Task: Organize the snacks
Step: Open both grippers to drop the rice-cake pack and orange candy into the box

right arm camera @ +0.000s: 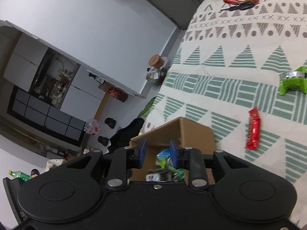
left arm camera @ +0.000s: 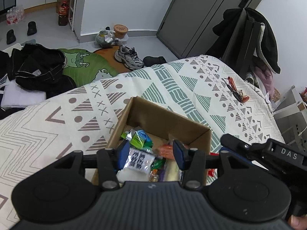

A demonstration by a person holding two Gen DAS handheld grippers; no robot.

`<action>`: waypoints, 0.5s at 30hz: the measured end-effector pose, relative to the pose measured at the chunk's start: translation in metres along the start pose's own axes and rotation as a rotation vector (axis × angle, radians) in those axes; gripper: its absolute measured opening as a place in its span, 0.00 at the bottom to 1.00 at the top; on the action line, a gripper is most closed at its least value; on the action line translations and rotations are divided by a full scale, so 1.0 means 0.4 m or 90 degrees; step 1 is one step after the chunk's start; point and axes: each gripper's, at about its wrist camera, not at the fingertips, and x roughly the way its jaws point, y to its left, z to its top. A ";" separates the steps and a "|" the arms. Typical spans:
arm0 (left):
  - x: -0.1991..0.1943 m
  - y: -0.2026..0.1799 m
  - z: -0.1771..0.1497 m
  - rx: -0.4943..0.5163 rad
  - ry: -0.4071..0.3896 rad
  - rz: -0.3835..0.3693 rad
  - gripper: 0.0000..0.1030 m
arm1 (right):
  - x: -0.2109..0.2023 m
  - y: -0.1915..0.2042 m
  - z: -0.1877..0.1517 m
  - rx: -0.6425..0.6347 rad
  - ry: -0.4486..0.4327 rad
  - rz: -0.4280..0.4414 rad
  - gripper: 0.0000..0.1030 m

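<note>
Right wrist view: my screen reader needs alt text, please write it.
The right gripper, open, hovers over a cardboard box of snack packets on a patterned tablecloth. A red snack bar, a green packet and keys lie beyond.

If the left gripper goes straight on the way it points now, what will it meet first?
Probably the silver-white snack packet lying in the cardboard box. It sits right between the open jaws of the left gripper, though depth is hard to judge.

walls: white | floor: grey | door: grey, shut, right of wall | rug: green, below wall | bed: patterned cover, below door
</note>
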 end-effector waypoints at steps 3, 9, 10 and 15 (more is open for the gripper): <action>-0.004 -0.008 -0.007 0.003 -0.002 0.011 0.58 | -0.024 -0.008 0.003 0.000 -0.005 -0.022 0.34; -0.015 -0.043 -0.033 0.021 -0.009 0.026 0.75 | -0.073 -0.014 0.001 -0.015 -0.016 -0.037 0.48; -0.017 -0.049 -0.036 0.024 -0.009 0.026 0.77 | -0.078 -0.014 0.002 -0.015 -0.016 -0.036 0.50; -0.026 -0.089 -0.058 0.046 -0.018 0.028 0.82 | -0.112 -0.017 0.004 -0.033 -0.014 -0.043 0.60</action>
